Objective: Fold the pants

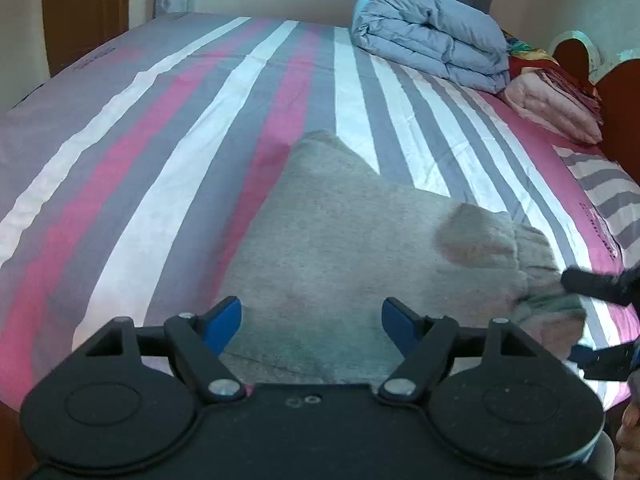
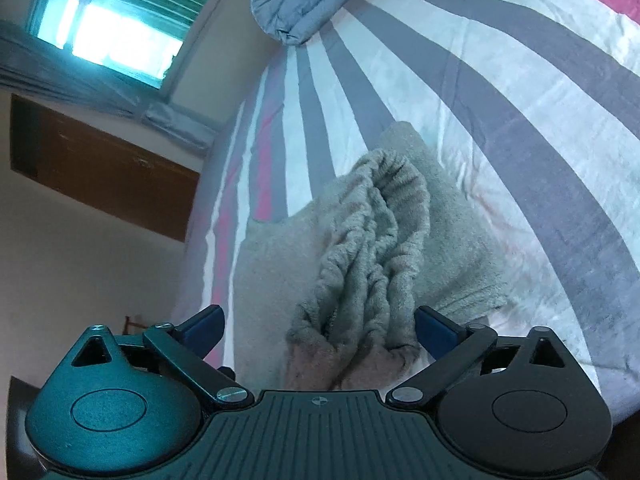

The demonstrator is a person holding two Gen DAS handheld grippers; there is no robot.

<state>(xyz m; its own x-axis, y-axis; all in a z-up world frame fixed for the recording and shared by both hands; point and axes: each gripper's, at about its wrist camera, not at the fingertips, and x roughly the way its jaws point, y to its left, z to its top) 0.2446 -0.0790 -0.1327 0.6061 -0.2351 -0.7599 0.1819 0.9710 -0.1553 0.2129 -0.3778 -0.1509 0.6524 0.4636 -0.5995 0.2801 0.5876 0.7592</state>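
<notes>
The pants (image 1: 352, 236) lie on the bed (image 1: 140, 152), just ahead of the left gripper (image 1: 311, 324), whose fingers (image 1: 224, 320) stand apart above the near edge of the cloth. The right gripper (image 2: 320, 330) sits at the gathered waistband (image 2: 372, 240), which rests bunched on top of the pants at their right end. A folded quilt (image 1: 432, 44) lies at the bed's far right, with folded blankets (image 1: 556, 108) beside it against the headboard (image 1: 616, 92).
</notes>
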